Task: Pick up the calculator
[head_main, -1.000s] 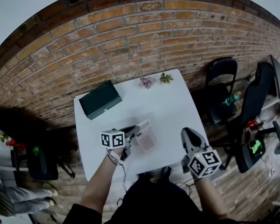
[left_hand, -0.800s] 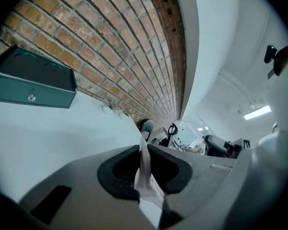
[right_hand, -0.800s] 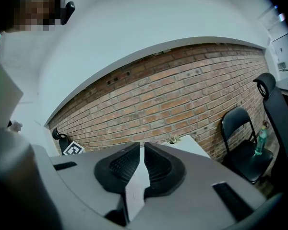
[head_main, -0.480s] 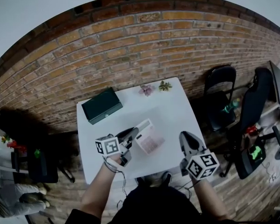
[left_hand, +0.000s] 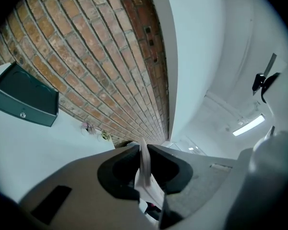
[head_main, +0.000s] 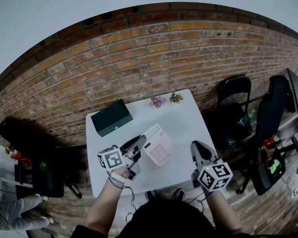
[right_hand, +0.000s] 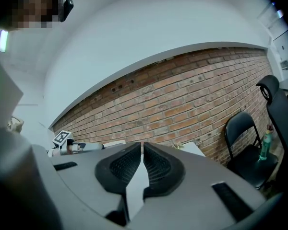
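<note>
Calculator (head_main: 158,148), pink and white, sat mid-frame in the head view, pinched by its left edge in the left gripper (head_main: 140,144). It was tilted and looked clear of the table top, not lying on it.

Nearest, at the bottom of the head view: both forearms and the marker cubes. In the left gripper view the jaws were clamped on a thin pale slab seen edge-on between the dark pads (left_hand: 120,171). That gripper pointed out level toward the wall, with the table low at frame left. Judged: grasp made, lift made.

Right gripper (head_main: 199,148), right of centre, had nothing in it. Its jaws had just been closing and stood almost together with only a thin slit between them. It hung over the table's right side, apart from the calculator, and took no part in the hold.

Further out was the white table (head_main: 188,123), bare where the calculator would have lain. A dark green box (head_main: 111,117) sat at its upper-left corner, untouched. Two small flower sprigs (head_main: 157,101) lay at the far edge. Beyond were the brick wall (head_main: 154,53) and, at right, a black chair (head_main: 236,95).

Progress call: the pickup was essentially complete. What was left was only to hold it steady, as the one-edge pinch looked like it could let the calculator swing or slip. The task named no place to put it down.
</note>
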`<state>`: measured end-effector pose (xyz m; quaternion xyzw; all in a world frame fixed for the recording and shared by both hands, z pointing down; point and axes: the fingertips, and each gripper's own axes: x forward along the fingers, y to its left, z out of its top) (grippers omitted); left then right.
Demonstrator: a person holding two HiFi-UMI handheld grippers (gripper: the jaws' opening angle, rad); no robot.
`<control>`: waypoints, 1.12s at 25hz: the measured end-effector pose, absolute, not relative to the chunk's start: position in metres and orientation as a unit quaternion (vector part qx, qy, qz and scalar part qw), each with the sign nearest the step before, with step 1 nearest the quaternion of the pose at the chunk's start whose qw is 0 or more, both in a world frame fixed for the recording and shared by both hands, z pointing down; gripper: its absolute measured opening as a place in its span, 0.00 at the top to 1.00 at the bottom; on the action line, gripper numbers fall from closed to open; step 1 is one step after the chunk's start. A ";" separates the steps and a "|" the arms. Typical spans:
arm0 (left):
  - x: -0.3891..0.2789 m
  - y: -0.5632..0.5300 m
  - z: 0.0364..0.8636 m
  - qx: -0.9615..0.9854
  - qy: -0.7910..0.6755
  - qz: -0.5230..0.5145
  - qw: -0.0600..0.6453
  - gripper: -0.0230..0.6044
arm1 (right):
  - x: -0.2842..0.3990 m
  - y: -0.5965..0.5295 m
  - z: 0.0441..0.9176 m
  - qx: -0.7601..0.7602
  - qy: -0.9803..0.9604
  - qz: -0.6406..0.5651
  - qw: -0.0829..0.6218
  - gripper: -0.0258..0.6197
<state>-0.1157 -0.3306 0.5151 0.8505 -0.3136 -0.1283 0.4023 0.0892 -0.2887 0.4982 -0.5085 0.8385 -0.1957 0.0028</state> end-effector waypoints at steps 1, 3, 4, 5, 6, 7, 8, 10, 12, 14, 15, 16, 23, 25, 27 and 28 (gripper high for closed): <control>-0.116 -0.329 0.509 0.851 -0.313 -0.135 0.400 0.89 | 0.090 -0.288 0.496 -0.508 0.839 -0.194 0.003 0.93; -0.117 -0.327 0.497 0.851 -0.315 -0.144 0.395 0.89 | 0.091 -0.288 0.490 -0.507 0.841 -0.188 0.005 0.93; -0.118 -0.326 0.492 0.851 -0.317 -0.148 0.392 0.89 | 0.091 -0.288 0.487 -0.506 0.842 -0.185 0.006 0.93; -0.119 -0.325 0.487 0.851 -0.319 -0.152 0.389 0.89 | 0.091 -0.288 0.484 -0.506 0.843 -0.182 0.009 0.93; -0.120 -0.325 0.482 0.851 -0.320 -0.158 0.387 0.89 | 0.091 -0.288 0.480 -0.505 0.844 -0.179 0.012 0.94; -0.121 -0.324 0.477 0.850 -0.320 -0.165 0.385 0.89 | 0.091 -0.288 0.476 -0.504 0.846 -0.175 0.015 0.94; -0.121 -0.323 0.471 0.849 -0.319 -0.172 0.384 0.89 | 0.090 -0.288 0.472 -0.503 0.847 -0.171 0.018 0.95; -0.121 -0.321 0.461 0.849 -0.315 -0.187 0.382 0.89 | 0.090 -0.289 0.468 -0.501 0.850 -0.162 0.018 0.95; -0.122 -0.319 0.452 0.848 -0.315 -0.196 0.379 0.89 | 0.089 -0.289 0.465 -0.499 0.852 -0.155 0.018 0.95; -0.123 -0.316 0.444 0.847 -0.320 -0.201 0.375 0.89 | 0.088 -0.290 0.461 -0.497 0.854 -0.152 0.021 0.95; -0.124 -0.314 0.440 0.847 -0.323 -0.202 0.371 0.89 | 0.087 -0.290 0.460 -0.496 0.855 -0.152 0.022 0.95; -0.125 -0.313 0.437 0.848 -0.325 -0.203 0.367 0.89 | 0.087 -0.290 0.459 -0.496 0.855 -0.151 0.021 0.95; -0.127 -0.304 0.422 0.846 -0.328 -0.217 0.360 0.89 | 0.080 -0.294 0.453 -0.484 0.864 -0.137 0.013 0.95; -0.128 -0.304 0.422 0.845 -0.331 -0.217 0.359 0.89 | 0.076 -0.295 0.453 -0.479 0.867 -0.136 0.009 0.95; -0.129 -0.304 0.423 0.845 -0.334 -0.216 0.358 0.89 | 0.073 -0.295 0.456 -0.475 0.869 -0.137 0.006 0.95; -0.130 -0.304 0.424 0.844 -0.335 -0.217 0.359 0.89 | 0.073 -0.295 0.456 -0.474 0.870 -0.137 0.006 0.95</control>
